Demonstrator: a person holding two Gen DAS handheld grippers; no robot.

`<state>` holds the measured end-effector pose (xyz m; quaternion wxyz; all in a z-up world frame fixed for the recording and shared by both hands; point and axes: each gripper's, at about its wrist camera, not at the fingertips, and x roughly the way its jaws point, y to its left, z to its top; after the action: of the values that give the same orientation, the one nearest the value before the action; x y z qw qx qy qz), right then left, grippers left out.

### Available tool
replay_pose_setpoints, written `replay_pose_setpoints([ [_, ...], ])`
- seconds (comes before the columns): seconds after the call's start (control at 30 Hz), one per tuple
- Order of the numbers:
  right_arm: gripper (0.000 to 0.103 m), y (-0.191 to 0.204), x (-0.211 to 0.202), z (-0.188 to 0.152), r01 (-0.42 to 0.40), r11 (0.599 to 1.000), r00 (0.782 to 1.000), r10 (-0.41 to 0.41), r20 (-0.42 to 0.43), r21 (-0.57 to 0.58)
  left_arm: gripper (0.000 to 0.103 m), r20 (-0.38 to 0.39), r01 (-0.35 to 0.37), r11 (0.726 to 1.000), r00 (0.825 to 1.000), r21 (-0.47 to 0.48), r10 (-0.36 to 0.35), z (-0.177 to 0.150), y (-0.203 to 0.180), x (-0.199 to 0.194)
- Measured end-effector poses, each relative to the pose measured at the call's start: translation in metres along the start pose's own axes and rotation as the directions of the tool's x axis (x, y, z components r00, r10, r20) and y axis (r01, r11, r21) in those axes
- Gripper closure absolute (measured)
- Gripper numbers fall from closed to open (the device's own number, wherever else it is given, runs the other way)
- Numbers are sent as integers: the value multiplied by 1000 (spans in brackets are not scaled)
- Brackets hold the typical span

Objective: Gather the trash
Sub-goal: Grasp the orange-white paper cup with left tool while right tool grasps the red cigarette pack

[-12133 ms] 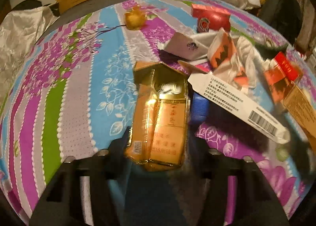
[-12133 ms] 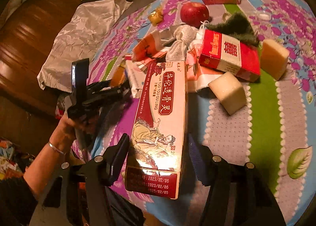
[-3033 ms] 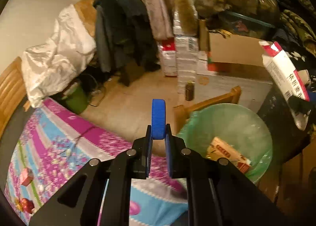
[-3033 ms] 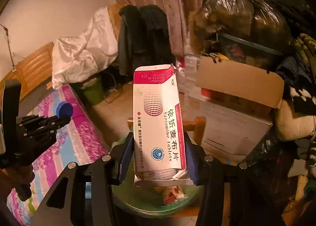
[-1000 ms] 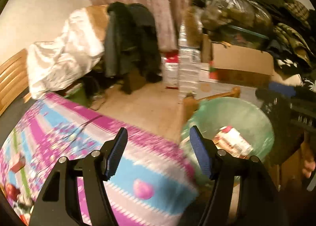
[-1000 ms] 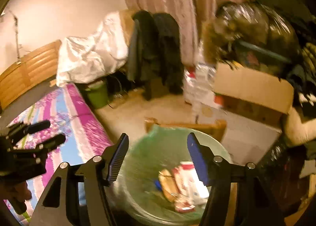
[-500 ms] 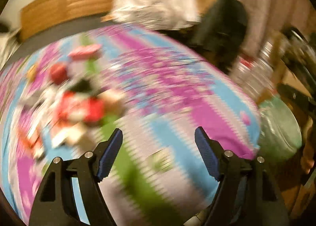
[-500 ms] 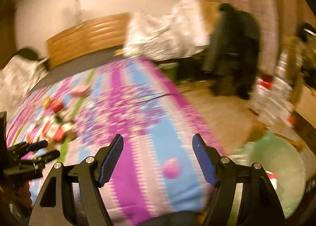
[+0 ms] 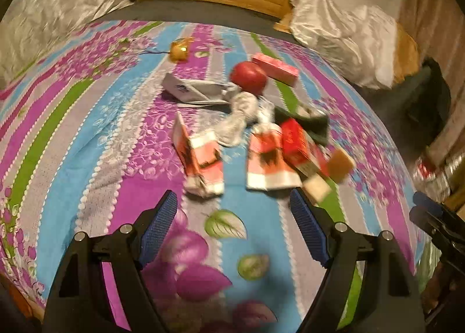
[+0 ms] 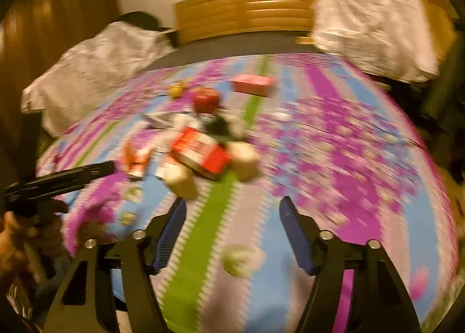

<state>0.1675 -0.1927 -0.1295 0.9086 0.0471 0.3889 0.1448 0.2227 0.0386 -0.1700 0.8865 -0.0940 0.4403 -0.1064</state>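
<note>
Striped purple, blue and green bedsheet [image 9: 87,141] is seen carrying the trash, heaped mid-bed. An orange-and-white torn carton [image 9: 203,158] lies nearest the left tool [image 9: 232,210], whose empty jaws are opening wide. The right tool [image 10: 229,213], empty, is closing; only its blurred view shows the wooden wardrobe [image 10: 58,27].

The pile of trash [image 10: 200,147] beyond the apple [image 10: 206,99] is smeared by motion blur, so its labels cannot be read. The right gripper [image 9: 433,216] is cut off by the left view's edge.
</note>
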Motion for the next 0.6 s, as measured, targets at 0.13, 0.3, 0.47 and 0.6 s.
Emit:
replay_pose_setpoints([
  [0.13,39,24,47,42,-109,983,992,99,-73,-145,27,-8,-10,1000,1000,22,11,10,2,22],
  [0.3,39,39,114,82,-193,932,968,129,-216,-306,27,-33,6,1000,999,7,-6,20,14,50],
  [0.47,37,42,168,94,-227,894,943,104,-315,-387,27,-70,31,1000,997,3,-31,27,21,75],
  [0.6,36,41,184,86,-228,884,943,96,-318,-407,34,-99,53,998,994,-15,-54,29,29,93],
])
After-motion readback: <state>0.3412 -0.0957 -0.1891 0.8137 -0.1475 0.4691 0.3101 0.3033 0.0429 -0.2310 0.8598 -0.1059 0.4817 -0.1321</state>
